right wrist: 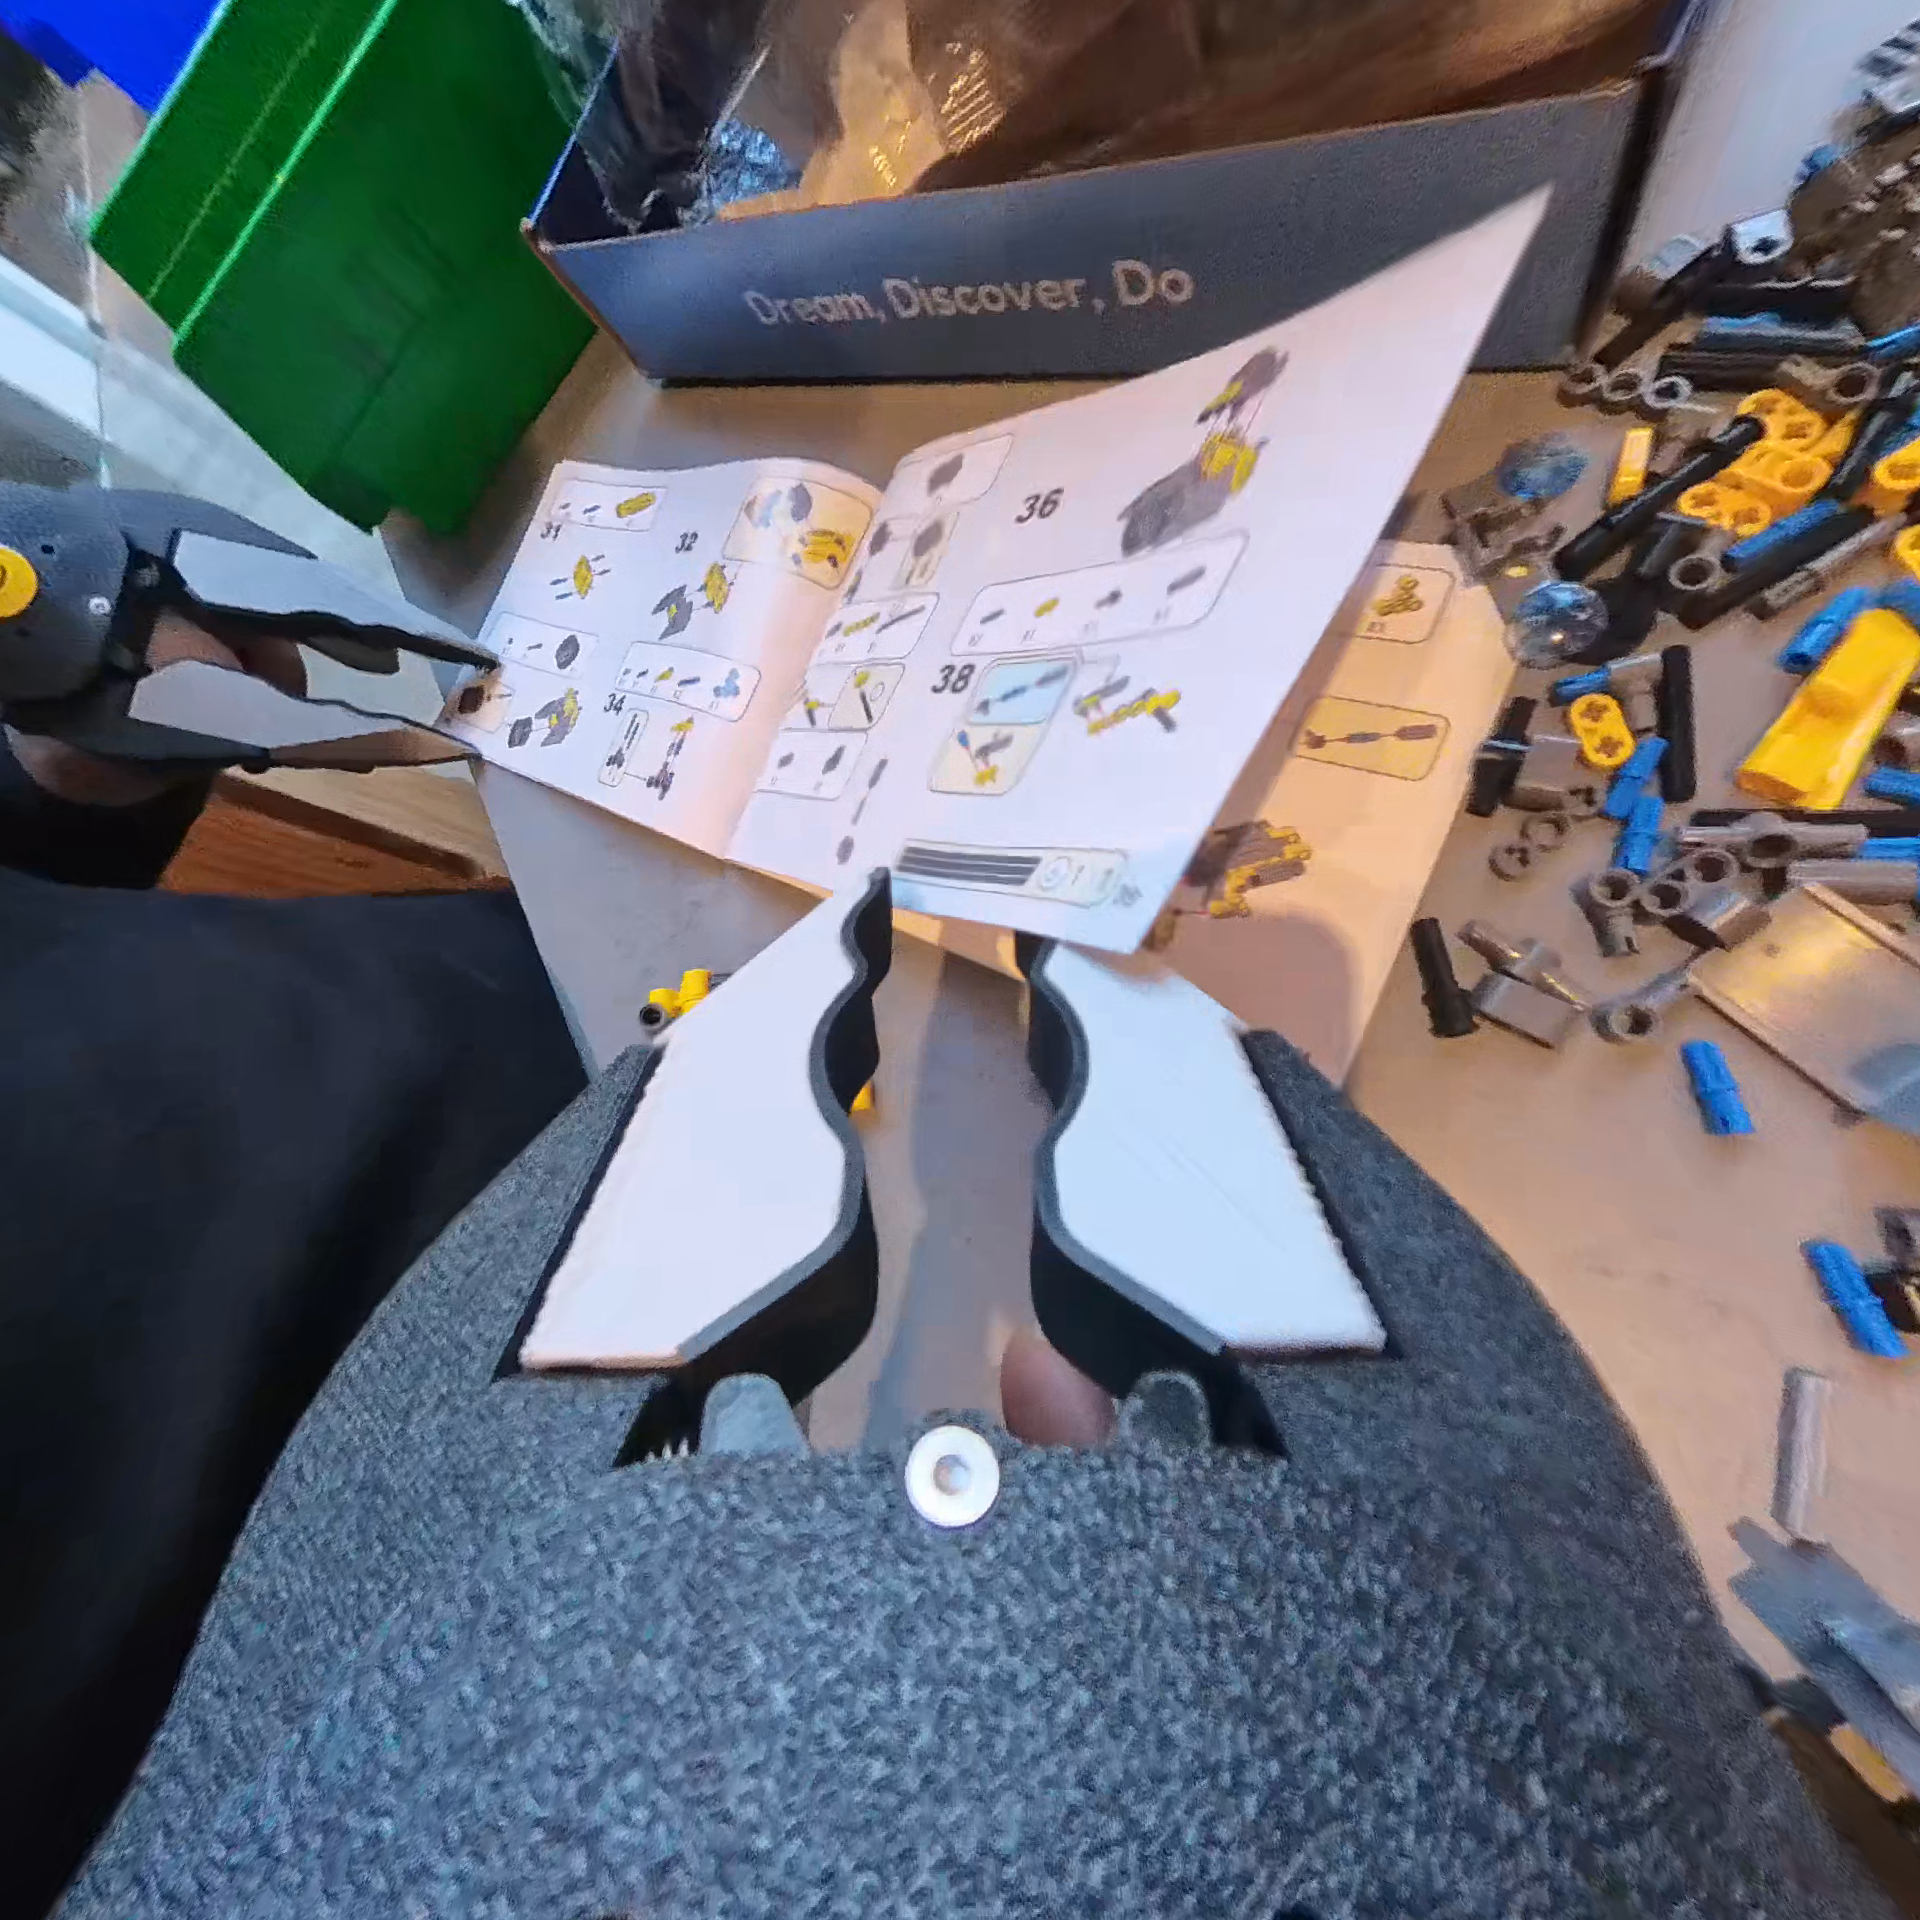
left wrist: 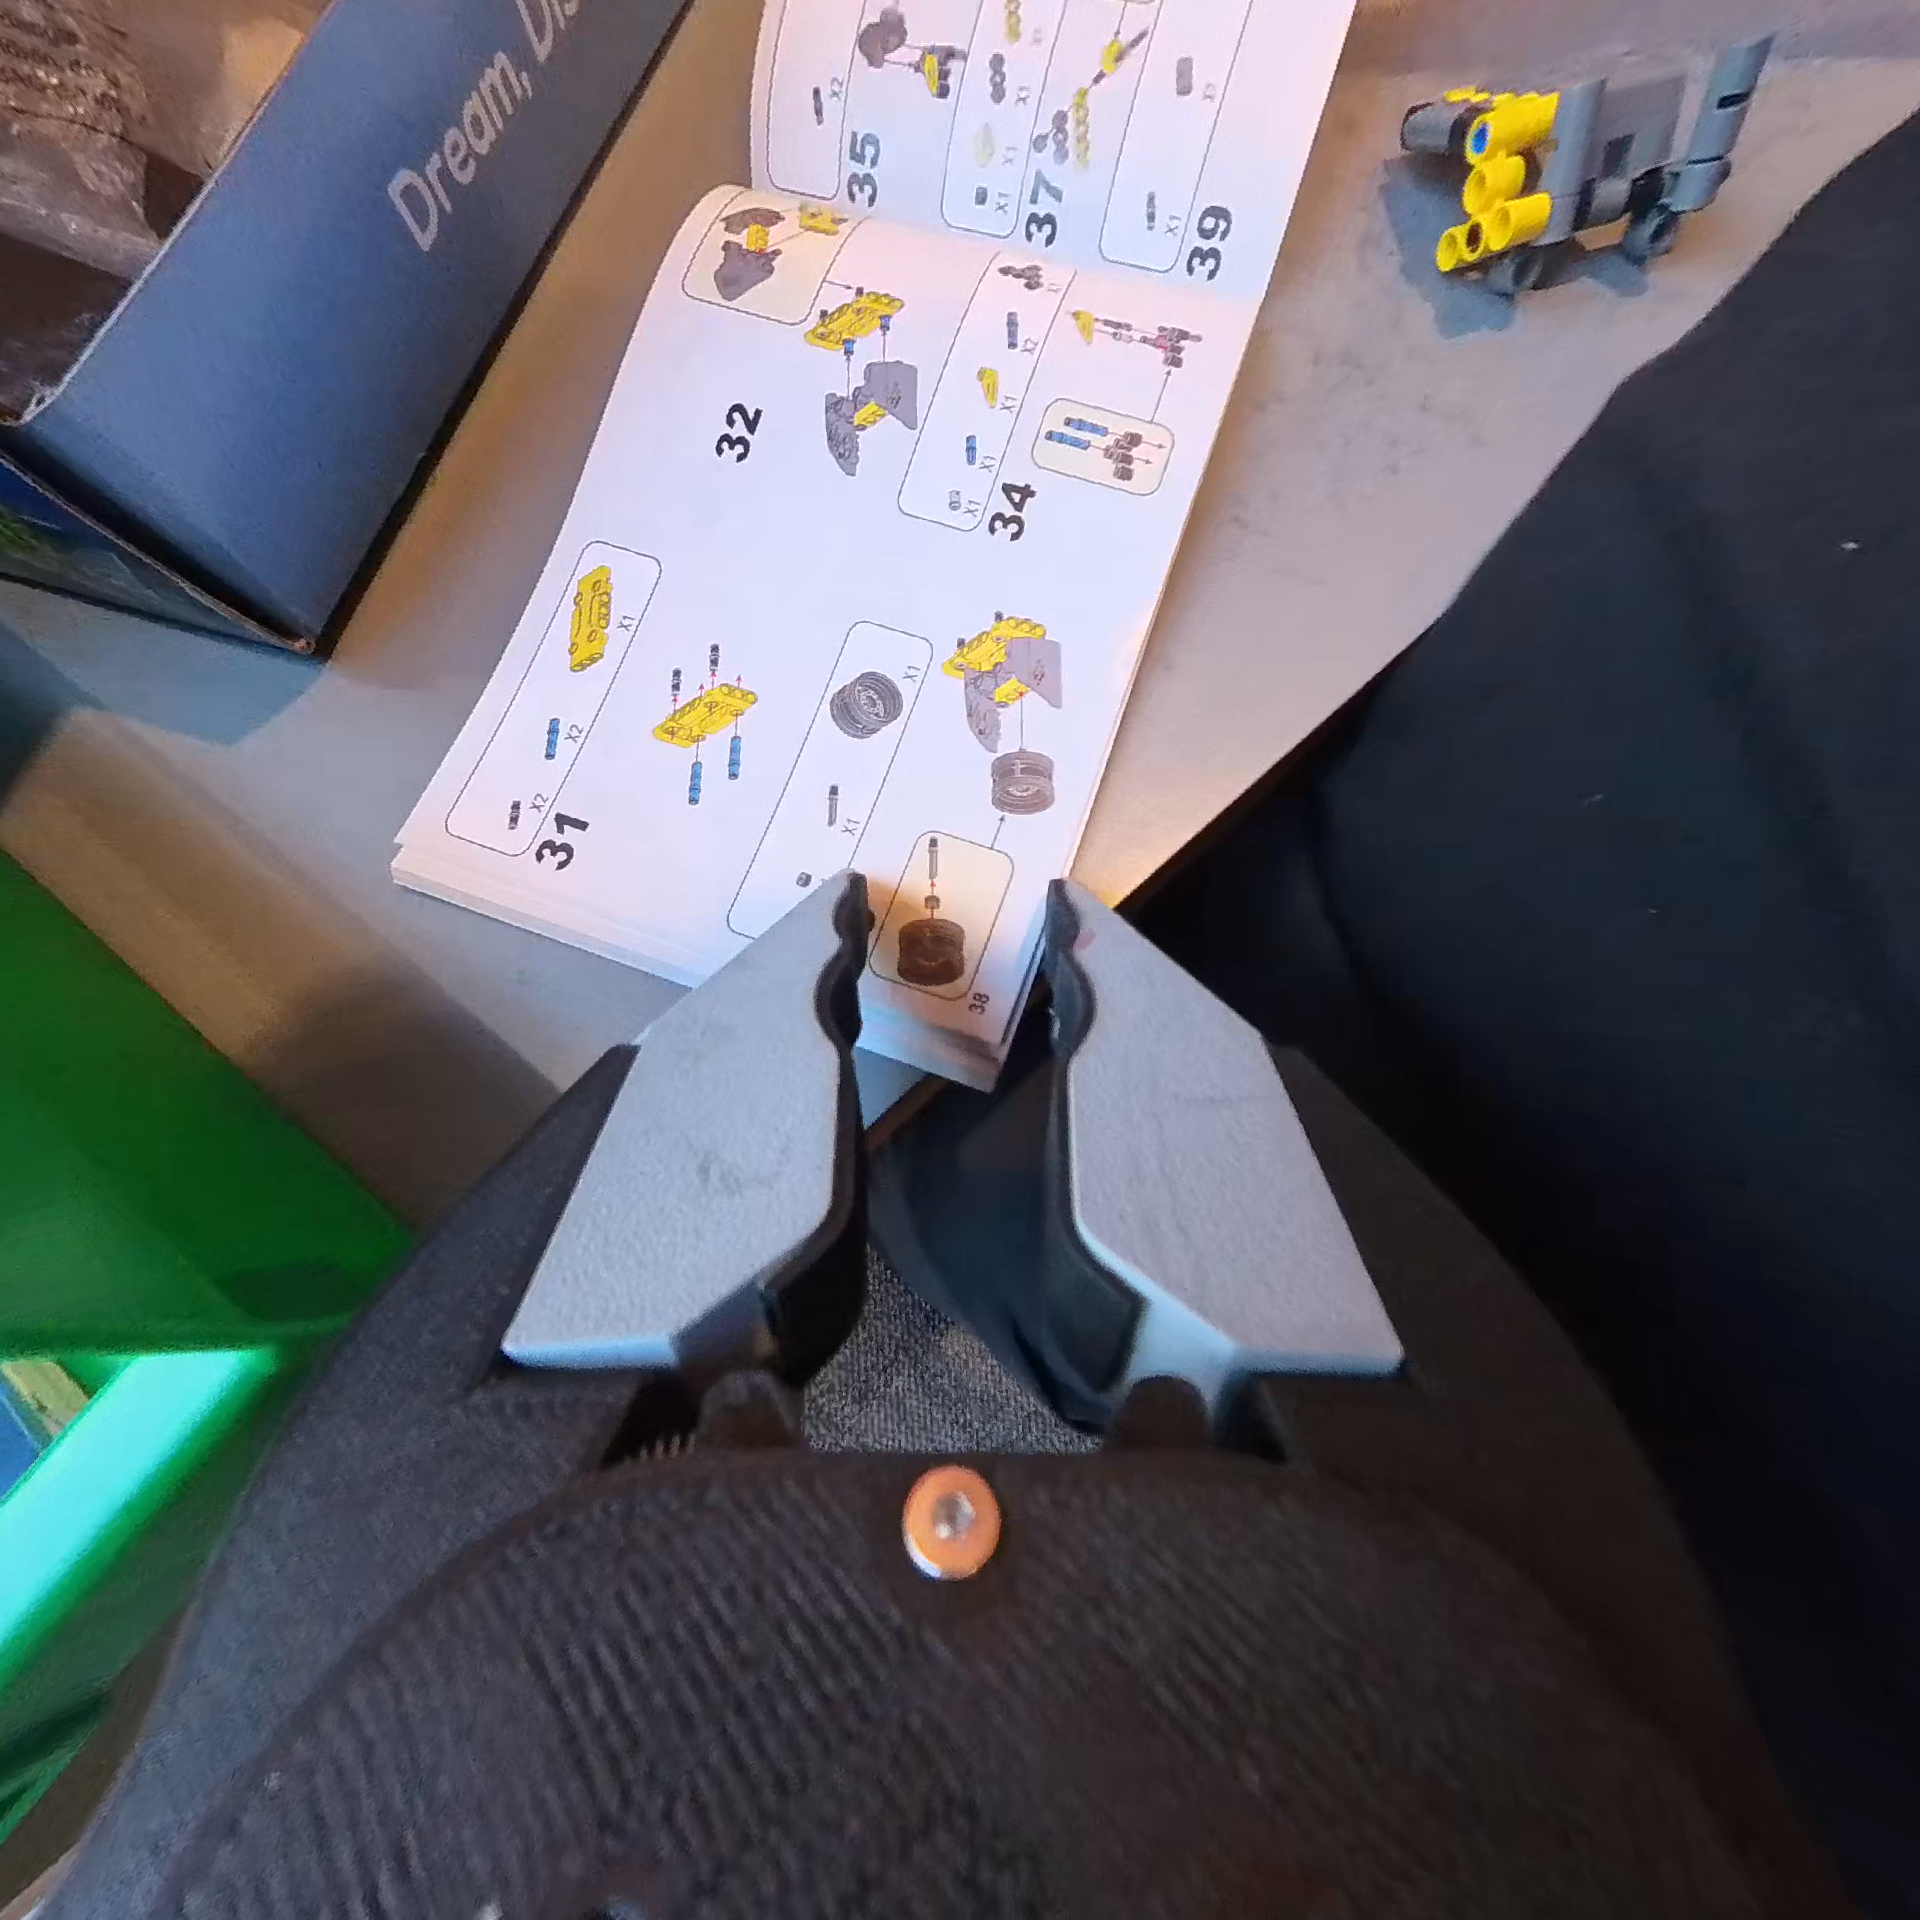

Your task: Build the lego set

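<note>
one instruction booklet (left wrist: 831,582), white pages printed with numbered steps and small yellow, grey and blue part drawings; lies open on the grey table (left wrist: 1299,540), one right-hand page (right wrist: 1195,582) lifted and tilted. left gripper (left wrist: 951,914): jaws apart, either side of the booklet's near corner; whether they touch it cannot be told. right gripper (right wrist: 956,914): jaws apart, just below the lifted page's edge, holding nothing. one dark blue box (right wrist: 1091,301) behind the booklet. one green bin (right wrist: 343,270) to the left. one small grey-and-yellow built piece (left wrist: 1558,177). loose parts (right wrist: 1714,644) in blue, black, yellow and grey, too many to count.
</note>
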{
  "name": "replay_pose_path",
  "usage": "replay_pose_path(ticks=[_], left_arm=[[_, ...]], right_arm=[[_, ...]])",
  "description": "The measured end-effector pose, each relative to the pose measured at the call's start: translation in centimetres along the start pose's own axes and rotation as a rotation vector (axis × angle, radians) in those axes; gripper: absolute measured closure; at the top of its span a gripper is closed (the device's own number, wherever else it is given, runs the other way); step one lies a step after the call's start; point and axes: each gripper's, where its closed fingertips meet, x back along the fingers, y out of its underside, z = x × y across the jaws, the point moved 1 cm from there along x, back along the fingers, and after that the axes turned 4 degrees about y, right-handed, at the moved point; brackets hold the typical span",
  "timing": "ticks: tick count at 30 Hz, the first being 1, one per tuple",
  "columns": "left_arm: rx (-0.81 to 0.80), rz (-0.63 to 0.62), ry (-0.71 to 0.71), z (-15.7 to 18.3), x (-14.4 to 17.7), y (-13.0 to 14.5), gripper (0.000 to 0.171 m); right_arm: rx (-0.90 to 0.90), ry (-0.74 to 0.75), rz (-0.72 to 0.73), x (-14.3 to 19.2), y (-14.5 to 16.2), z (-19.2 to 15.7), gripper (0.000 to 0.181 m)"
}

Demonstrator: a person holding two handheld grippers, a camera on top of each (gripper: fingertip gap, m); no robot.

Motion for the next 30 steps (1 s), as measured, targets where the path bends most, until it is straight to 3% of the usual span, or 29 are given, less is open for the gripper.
replay_pose_path(ticks=[15, 30], left_arm=[[0.020, -0.023, -0.017, -0.3, 0.0, 0.0, 0.133], [0.040, -0.012, 0.004, -0.4, -0.3, -0.2, 0.133]], right_arm=[[-0.128, 0.008, 0.046, 0.8, -0.7, 2.9, 0.161], [-0.027, 0.014, 0.088, 1.0, -0.9, 2.2, 0.181]])
